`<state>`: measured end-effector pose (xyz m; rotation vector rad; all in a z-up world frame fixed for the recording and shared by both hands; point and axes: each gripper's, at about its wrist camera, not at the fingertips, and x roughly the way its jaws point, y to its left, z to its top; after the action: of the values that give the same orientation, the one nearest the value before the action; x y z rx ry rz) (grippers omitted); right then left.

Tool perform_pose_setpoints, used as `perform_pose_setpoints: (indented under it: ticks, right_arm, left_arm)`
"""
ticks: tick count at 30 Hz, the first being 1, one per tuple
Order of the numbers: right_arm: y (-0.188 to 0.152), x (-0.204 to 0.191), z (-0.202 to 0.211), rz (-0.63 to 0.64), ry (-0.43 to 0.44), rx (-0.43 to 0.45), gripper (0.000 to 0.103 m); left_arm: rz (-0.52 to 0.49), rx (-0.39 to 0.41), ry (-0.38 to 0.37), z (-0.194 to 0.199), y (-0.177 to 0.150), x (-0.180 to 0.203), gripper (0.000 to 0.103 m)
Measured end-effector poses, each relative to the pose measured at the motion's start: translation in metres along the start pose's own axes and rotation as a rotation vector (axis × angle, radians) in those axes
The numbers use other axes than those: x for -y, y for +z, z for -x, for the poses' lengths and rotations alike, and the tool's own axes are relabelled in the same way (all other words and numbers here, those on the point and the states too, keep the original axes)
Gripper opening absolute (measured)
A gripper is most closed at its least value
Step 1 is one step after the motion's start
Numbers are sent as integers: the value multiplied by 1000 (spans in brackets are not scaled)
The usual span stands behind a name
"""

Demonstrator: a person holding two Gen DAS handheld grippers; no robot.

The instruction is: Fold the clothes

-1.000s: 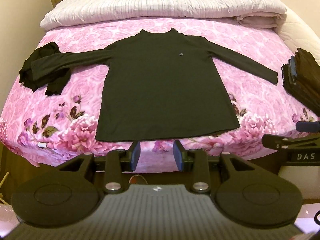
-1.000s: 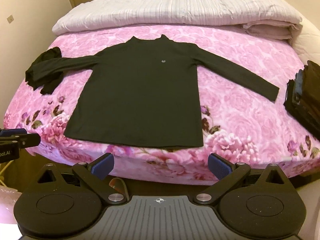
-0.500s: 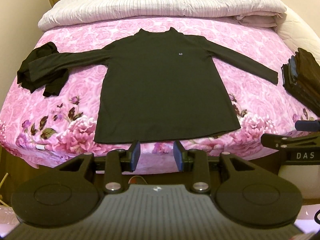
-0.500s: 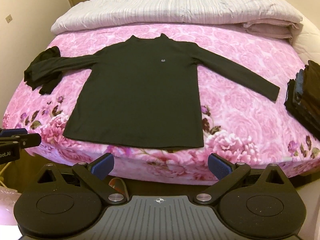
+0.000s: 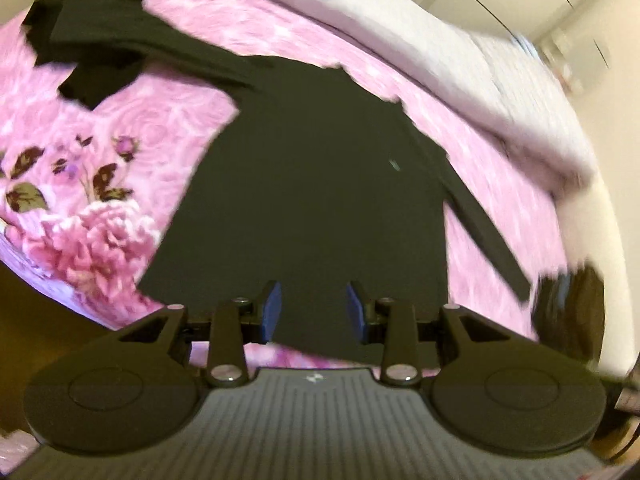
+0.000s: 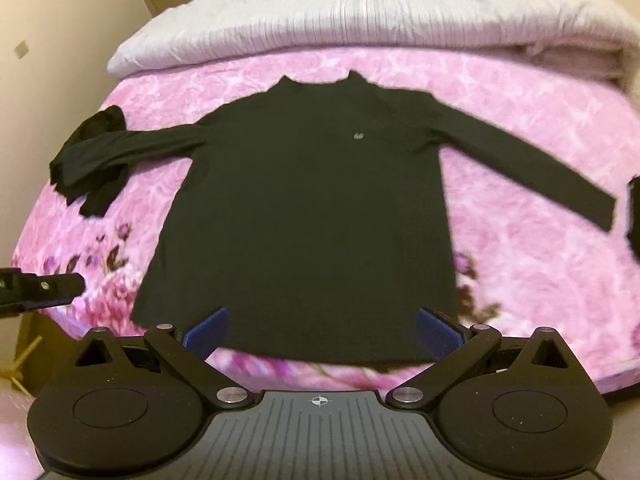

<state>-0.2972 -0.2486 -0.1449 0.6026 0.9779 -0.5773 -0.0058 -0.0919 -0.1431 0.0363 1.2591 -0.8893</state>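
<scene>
Right now your left tongs [image 5: 313, 311] sit half-parted, right tongs [image 6: 320, 332] spread wide, both empty, black shirt [image 6: 308, 216] hem just ahead on the bed [image 6: 540, 280].

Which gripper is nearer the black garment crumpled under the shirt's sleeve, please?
Left. The left gripper hangs over the shirt's hem, toward the crumpled garment; the right gripper sits farther along that hem.

dark stack [image 6: 634, 216] cut off, blurred

Both wrist views over shirt [image 6: 304, 208]
</scene>
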Motion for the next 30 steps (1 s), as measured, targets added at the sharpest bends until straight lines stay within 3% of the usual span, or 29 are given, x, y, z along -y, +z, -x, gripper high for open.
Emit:
perform_pose_setpoints:
  ticks: [6, 10, 15, 22, 30]
  right_arm:
    - [67, -11, -108, -132, 16, -145, 103]
    - [114, -35, -164, -173, 31, -144, 103]
    - [153, -64, -225, -183, 61, -164, 103]
    - [174, -94, -287, -190, 114, -192, 103]
    - [188, -102, -316, -160, 134, -218, 103]
  left_arm:
    - [204, 12, -6, -68, 100, -97, 31]
    - [323, 160, 5, -87, 167, -167, 30]
    - [569, 322, -34, -109, 232, -262, 28]
    - [763, 460, -107, -131, 247, -329, 28]
    - [921, 567, -156, -152, 248, -381, 28]
